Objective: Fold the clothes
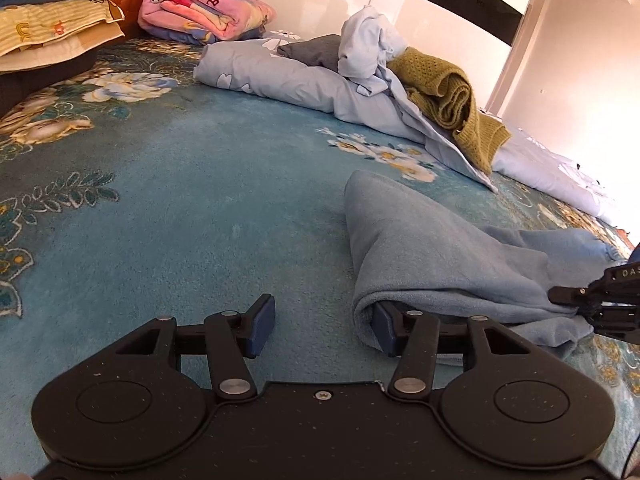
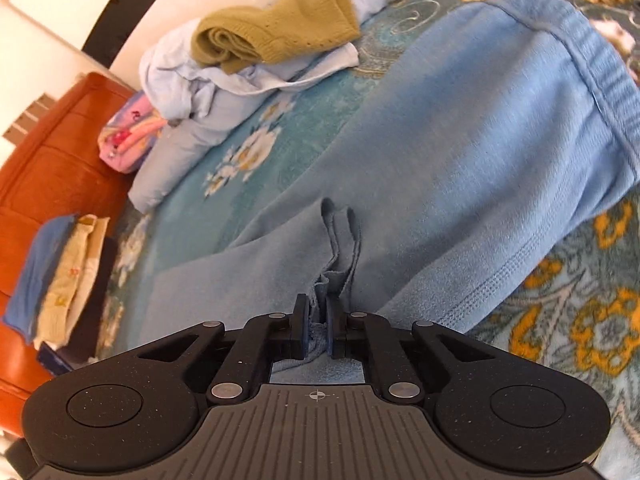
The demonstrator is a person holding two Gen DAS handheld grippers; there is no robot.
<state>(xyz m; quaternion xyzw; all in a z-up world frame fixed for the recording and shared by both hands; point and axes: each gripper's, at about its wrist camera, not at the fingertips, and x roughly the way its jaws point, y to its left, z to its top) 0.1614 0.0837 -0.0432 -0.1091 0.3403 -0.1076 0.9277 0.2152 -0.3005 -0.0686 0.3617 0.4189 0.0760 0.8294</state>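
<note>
Light blue fleece trousers [image 2: 460, 152] lie on the teal floral blanket; their elastic waistband [image 2: 608, 80] is at the upper right in the right wrist view. My right gripper [image 2: 318, 332] is shut on a bunched edge of the trousers. In the left wrist view the folded trousers [image 1: 432, 256] lie at the right. My left gripper [image 1: 324, 328] is open; its right finger [image 1: 386, 330] is tucked under the trousers' fold, its left finger [image 1: 262, 326] is over bare blanket. The right gripper [image 1: 600, 304] shows at the right edge.
A rolled pale blue duvet [image 1: 288, 72] carries a light blue shirt [image 1: 368, 40], a grey garment [image 1: 316, 50] and an olive knit sweater [image 1: 448, 92]. A pink folded blanket [image 1: 204, 8] and stacked pillows [image 1: 56, 28] lie by the orange headboard [image 2: 52, 168].
</note>
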